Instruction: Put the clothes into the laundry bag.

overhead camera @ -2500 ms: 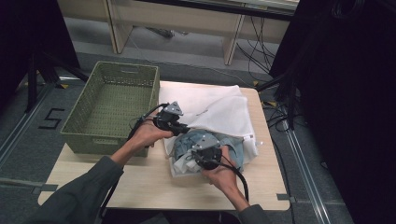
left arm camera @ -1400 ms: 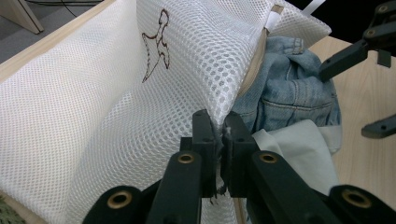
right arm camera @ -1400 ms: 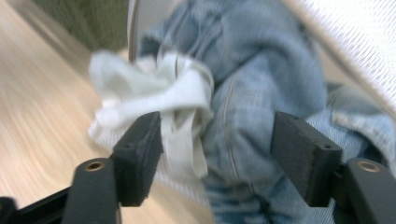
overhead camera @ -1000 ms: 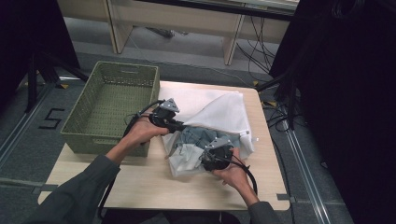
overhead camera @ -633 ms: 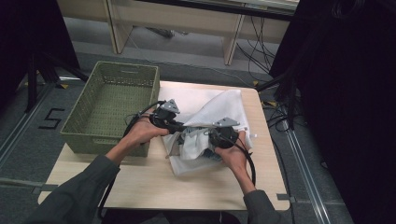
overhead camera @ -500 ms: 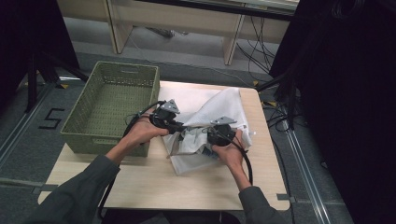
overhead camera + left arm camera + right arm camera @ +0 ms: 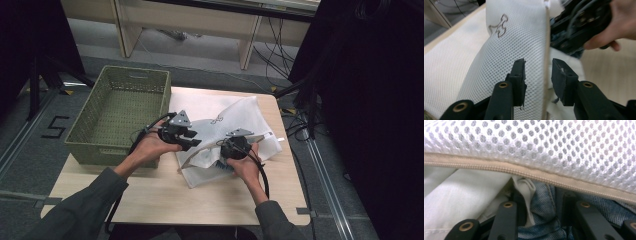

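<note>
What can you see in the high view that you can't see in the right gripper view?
The high view takes in the green basket, the wooden table, both hands and both grippers: left gripper, right gripper.

The right gripper view, close up, adds blue denim and white cloth tucked under a beige zipper; its black jaws rise on either side of the cloth and denim.

Both show the white mesh laundry bag.

One white mesh laundry bag (image 7: 227, 131) – with one beige zipper (image 7: 529, 173) along its opening. One piece of blue denim (image 7: 544, 220), one white cloth (image 7: 466, 195). One green basket (image 7: 95, 150). One wooden table (image 7: 165, 200). Two grippers – left gripper (image 7: 187, 140), right gripper (image 7: 231, 156).
</note>
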